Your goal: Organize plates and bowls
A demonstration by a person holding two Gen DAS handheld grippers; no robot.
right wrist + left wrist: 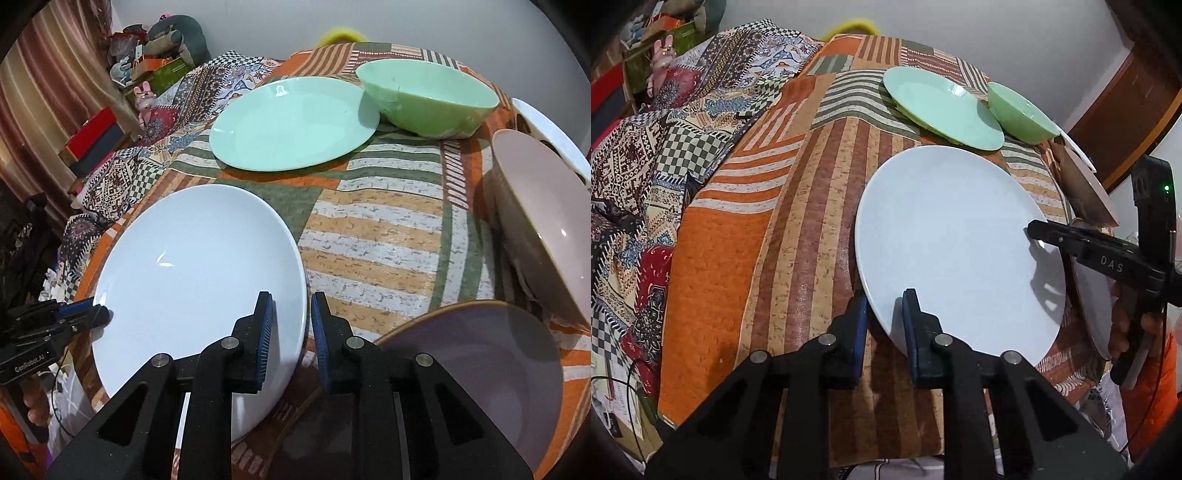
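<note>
A large white plate lies on the patchwork cloth. My left gripper is open, its fingers either side of the plate's near rim. My right gripper is open, straddling the plate's opposite rim; it also shows in the left wrist view. Behind lie a mint green plate and a green bowl. A beige bowl stands at the right and a grey-lilac plate at the front right.
A white dish sits behind the beige bowl. The striped orange cloth covers the surface. A patterned quilt is piled at the left. Boxes and toys stand at the far left.
</note>
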